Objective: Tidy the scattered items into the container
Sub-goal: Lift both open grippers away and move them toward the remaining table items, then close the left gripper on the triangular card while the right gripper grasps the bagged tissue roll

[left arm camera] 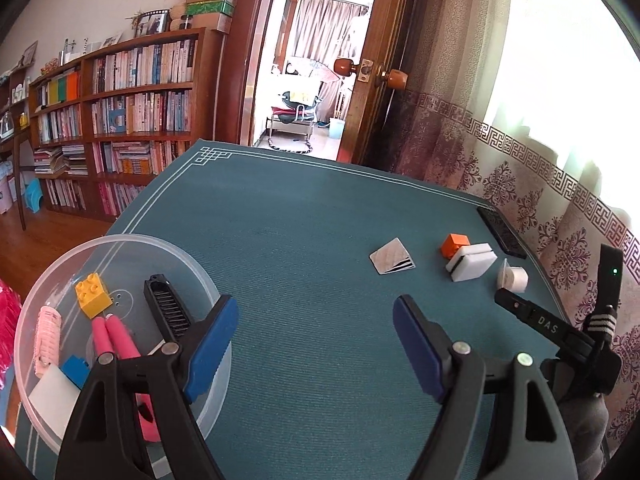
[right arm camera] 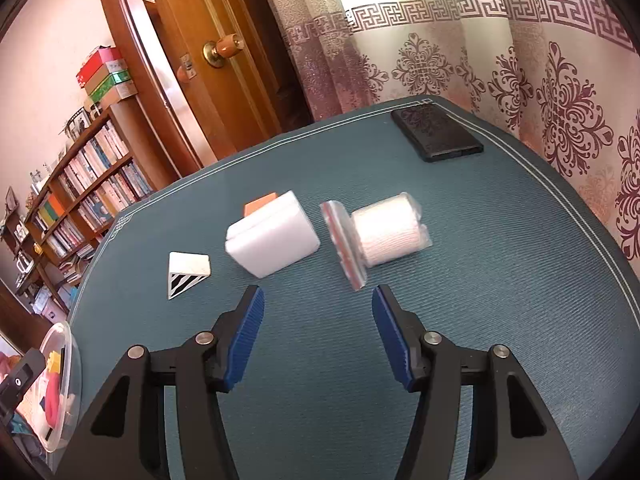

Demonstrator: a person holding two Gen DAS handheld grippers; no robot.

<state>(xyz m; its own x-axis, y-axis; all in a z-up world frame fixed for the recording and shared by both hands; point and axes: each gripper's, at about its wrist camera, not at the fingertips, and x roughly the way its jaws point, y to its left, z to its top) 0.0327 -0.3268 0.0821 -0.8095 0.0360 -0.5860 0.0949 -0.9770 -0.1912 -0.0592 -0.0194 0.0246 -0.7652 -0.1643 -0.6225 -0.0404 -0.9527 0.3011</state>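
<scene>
— Teal mat [right arm camera: 500, 280]: where's the bagged roll [right arm camera: 386, 234]?
— Just beyond the right gripper [right arm camera: 318, 300], lying on its side, axis running left-right, seal leftward.
— Jaws?
— Both wide apart, empty; left gripper [left arm camera: 314, 312] beside the container [left arm camera: 48, 280]

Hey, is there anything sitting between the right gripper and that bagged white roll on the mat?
Nothing visible. The right gripper is open, and only bare green mat lies between it and the bagged roll. The white foam block sits off to the roll's left, apart from it.
</scene>
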